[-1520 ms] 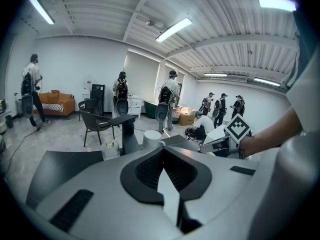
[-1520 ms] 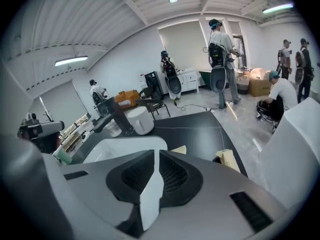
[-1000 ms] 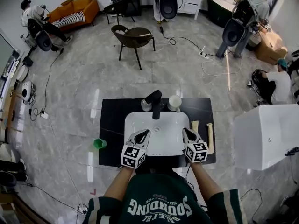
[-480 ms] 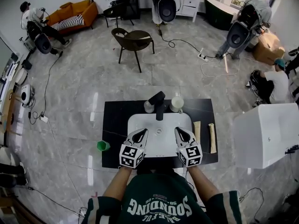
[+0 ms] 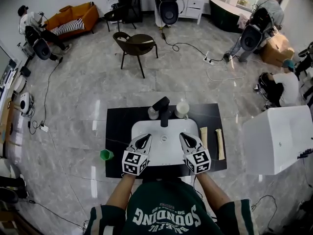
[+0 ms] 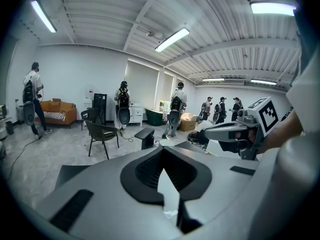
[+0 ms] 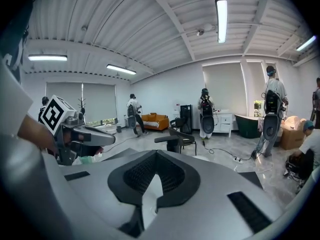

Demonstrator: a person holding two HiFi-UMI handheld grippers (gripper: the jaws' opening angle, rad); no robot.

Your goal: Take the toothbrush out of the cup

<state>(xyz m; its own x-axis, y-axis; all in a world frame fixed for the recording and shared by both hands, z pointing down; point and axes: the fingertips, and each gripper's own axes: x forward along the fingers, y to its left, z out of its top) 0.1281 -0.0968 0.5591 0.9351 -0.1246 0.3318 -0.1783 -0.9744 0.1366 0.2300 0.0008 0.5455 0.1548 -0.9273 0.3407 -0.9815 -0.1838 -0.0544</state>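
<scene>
A white cup [image 5: 182, 109] stands on the black counter [image 5: 117, 131] behind the white basin [image 5: 164, 148], right of the black faucet [image 5: 162, 109]. I cannot make out a toothbrush in it. Two pale long items [image 5: 219, 144] lie on the counter right of the basin. My left gripper [image 5: 145, 139] and right gripper [image 5: 184, 137] hover side by side over the basin's near half, both pointing at the faucet. Each is shut with nothing between its jaws, as the left gripper [image 6: 162, 154] and right gripper [image 7: 156, 156] show in their own views.
A small grey cup [image 5: 153, 112] stands left of the faucet. A green cup [image 5: 104, 154] sits by the counter's left edge. A white box [image 5: 276, 138] stands to the right. Beyond the counter are a dark chair [image 5: 133, 43], floor cables and several people.
My right gripper has moved left from the basin's right rim to over the basin and has risen. The left gripper has stayed nearly in place.
</scene>
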